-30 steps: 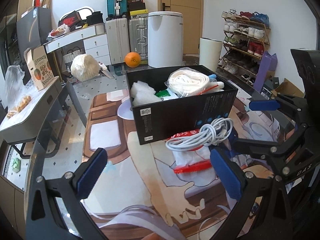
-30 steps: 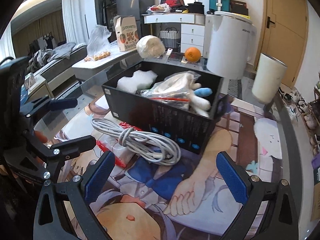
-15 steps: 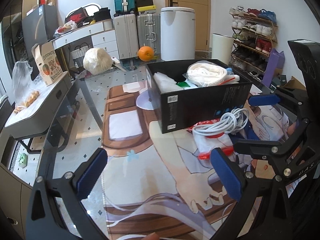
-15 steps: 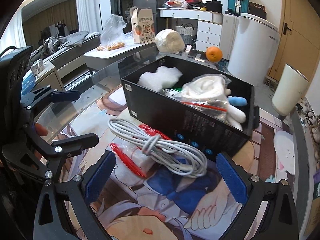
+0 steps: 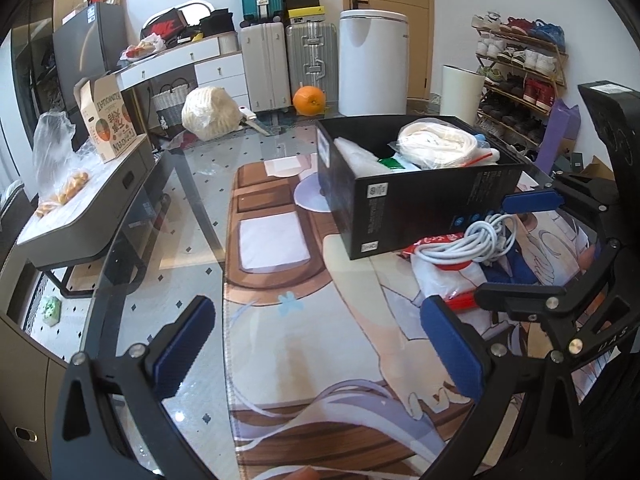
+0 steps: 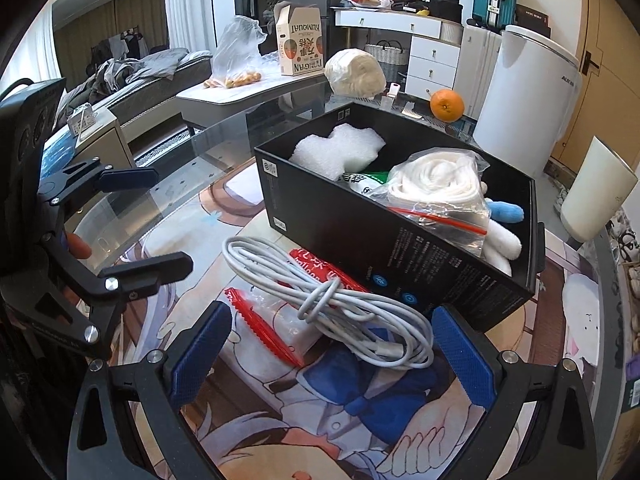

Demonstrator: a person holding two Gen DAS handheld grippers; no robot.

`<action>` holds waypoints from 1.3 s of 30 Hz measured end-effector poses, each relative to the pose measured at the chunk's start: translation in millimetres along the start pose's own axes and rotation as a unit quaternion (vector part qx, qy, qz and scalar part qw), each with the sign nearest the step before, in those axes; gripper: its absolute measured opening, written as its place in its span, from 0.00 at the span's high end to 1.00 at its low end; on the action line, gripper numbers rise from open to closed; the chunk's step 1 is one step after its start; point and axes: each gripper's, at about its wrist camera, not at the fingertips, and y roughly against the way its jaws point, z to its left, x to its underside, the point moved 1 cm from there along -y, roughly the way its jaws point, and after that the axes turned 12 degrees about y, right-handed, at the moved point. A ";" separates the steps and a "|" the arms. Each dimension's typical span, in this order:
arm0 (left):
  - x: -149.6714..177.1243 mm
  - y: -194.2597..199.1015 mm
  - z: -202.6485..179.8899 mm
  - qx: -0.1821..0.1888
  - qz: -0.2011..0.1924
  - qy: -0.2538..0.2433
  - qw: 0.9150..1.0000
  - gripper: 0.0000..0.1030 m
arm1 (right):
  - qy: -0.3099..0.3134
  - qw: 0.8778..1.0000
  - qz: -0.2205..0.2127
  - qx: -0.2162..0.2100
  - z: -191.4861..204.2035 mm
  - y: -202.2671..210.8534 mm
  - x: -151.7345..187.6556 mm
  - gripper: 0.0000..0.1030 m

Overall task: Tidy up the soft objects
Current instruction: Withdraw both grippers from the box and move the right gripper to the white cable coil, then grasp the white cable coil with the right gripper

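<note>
A black box [image 6: 332,216] [image 5: 420,204] stands on the printed mat, holding white foam [image 6: 340,148], a bagged white cloth roll [image 6: 436,180] and a white-and-blue plush [image 6: 502,224]. In front of it a coiled white cable [image 6: 340,300] [image 5: 476,240] lies on a clear zip bag with red strips [image 6: 264,328]. My right gripper [image 6: 328,352] is open, its pads either side of the cable's near end. My left gripper [image 5: 320,344] is open and empty over bare mat, left of the cable; it also shows in the right wrist view [image 6: 152,220].
The glass table carries a bagged white bundle [image 6: 354,72] and an orange [image 6: 447,105] at its far edge. A white bin [image 6: 528,96] and a cream cylinder [image 6: 596,196] stand beyond the box. A side table with a kumquat carton [image 5: 106,120] is at left.
Both grippers have pulled back and to the left; the box and cable now sit further right in the left view. Both stay open. Nothing was grasped.
</note>
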 end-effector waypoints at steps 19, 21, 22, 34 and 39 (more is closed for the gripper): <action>-3.1 3.2 7.5 0.003 -0.005 0.015 1.000 0.00 | 0.007 1.000 0.014 0.001 -5.3 -8.8 -0.1 0.24; -2.7 2.8 7.1 0.003 -0.005 0.014 1.000 0.00 | 0.008 1.000 0.011 0.003 -6.0 -8.0 -1.4 0.37; -2.5 2.5 6.3 0.004 -0.004 0.013 1.000 0.00 | 0.009 1.000 0.012 0.001 -5.9 -7.6 -1.2 0.37; -2.6 -1.5 -0.8 0.004 -0.002 0.009 1.000 0.00 | 0.018 1.000 -0.009 0.013 -4.8 13.4 3.4 0.67; -3.4 -1.9 -6.2 0.006 -0.004 0.005 1.000 0.00 | 0.022 1.000 -0.014 0.009 -3.6 20.1 7.7 0.72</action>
